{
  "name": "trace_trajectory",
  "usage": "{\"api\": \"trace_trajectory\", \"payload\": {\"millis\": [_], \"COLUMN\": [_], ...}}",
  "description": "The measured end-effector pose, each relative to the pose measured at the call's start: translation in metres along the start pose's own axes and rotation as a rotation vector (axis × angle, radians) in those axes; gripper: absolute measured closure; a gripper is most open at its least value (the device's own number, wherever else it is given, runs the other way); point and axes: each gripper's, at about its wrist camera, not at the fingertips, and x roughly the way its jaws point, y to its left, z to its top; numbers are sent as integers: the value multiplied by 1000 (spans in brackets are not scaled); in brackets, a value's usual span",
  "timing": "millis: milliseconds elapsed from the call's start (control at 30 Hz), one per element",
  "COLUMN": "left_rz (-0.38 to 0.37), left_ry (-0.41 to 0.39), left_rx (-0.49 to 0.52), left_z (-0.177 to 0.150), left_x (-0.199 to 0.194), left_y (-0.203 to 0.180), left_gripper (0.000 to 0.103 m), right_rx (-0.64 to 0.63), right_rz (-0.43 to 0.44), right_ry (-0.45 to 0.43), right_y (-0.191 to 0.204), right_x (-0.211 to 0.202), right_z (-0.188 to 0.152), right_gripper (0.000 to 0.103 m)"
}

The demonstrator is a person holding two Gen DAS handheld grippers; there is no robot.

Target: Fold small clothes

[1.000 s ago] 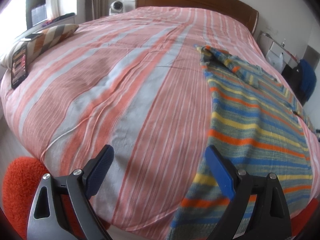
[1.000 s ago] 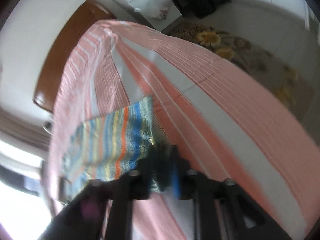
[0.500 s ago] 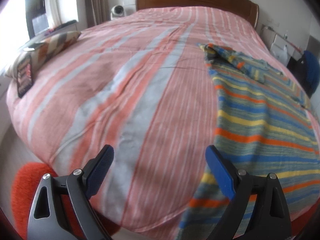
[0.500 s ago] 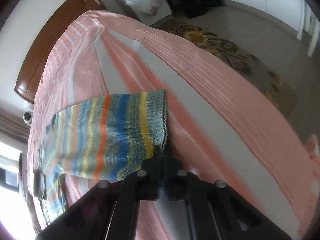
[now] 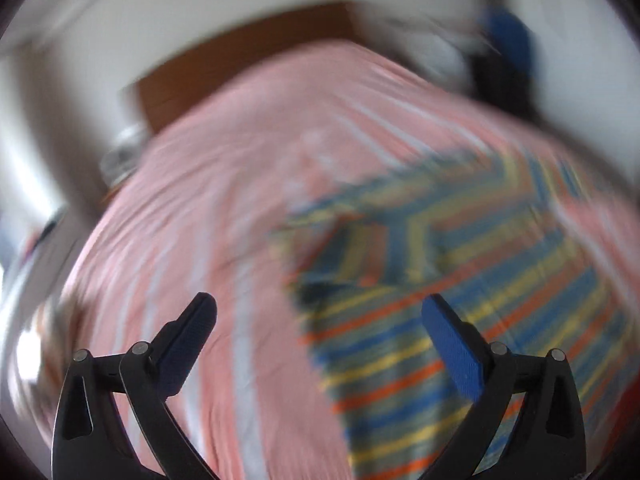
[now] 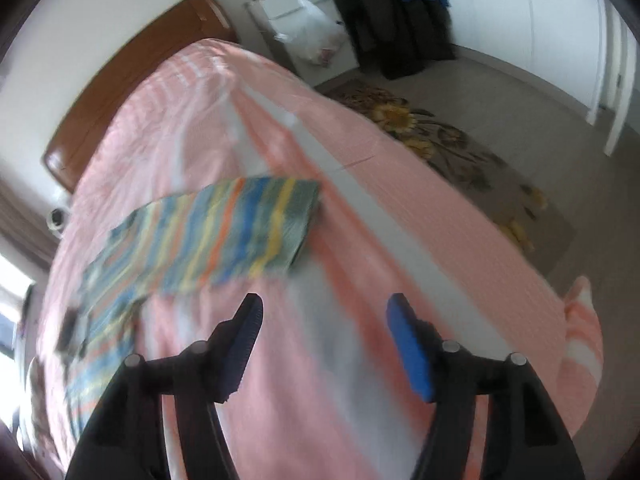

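A striped knit garment (image 5: 460, 300) in blue, yellow, orange and green lies flat on the bed; the left wrist view is heavily blurred. My left gripper (image 5: 318, 320) hovers over the garment's left edge, jaws still opening and wide apart with nothing between them. In the right wrist view the same garment (image 6: 224, 236) lies on the bedspread with its hem end ahead of my right gripper (image 6: 324, 320). That gripper's jaws are opening, and only bedspread shows between them.
A pink and white striped bedspread (image 6: 400, 240) covers the bed, with a brown headboard (image 6: 132, 76) behind. To the right are a floral rug (image 6: 440, 140), a white cabinet (image 6: 296, 12) with a plastic bag, and dark clothes (image 6: 400, 20) hanging.
My right gripper let go of the garment's hem, opened and drew back; the hem now lies on the bed. My left gripper swung fast, rolling towards the garment and up the bed.
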Motion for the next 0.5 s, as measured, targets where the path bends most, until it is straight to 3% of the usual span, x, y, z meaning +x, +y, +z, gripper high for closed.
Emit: {"api": "trace_trajectory", "payload": {"millis": [100, 200, 367, 433, 500], "left_rz": [-16, -76, -155, -176, -240], "left_ry": [67, 139, 209, 258, 313], "left_rx": [180, 230, 309, 363, 353], "left_z": [15, 26, 29, 26, 21], "left_x": [48, 89, 120, 134, 147], "left_y": [-29, -41, -57, -68, -71], "left_gripper": [1, 2, 3, 11, 29], "right_rx": [-45, -98, -168, -211, -258], "right_rz": [74, 118, 144, 136, 121], "right_ry": [-1, -2, -14, -18, -23], "right_y": [20, 41, 68, 78, 85], "right_x": [-15, -21, -16, -12, -10], "right_z": [-36, -68, -117, -125, -127], "right_gripper": [39, 39, 34, 30, 29]}}
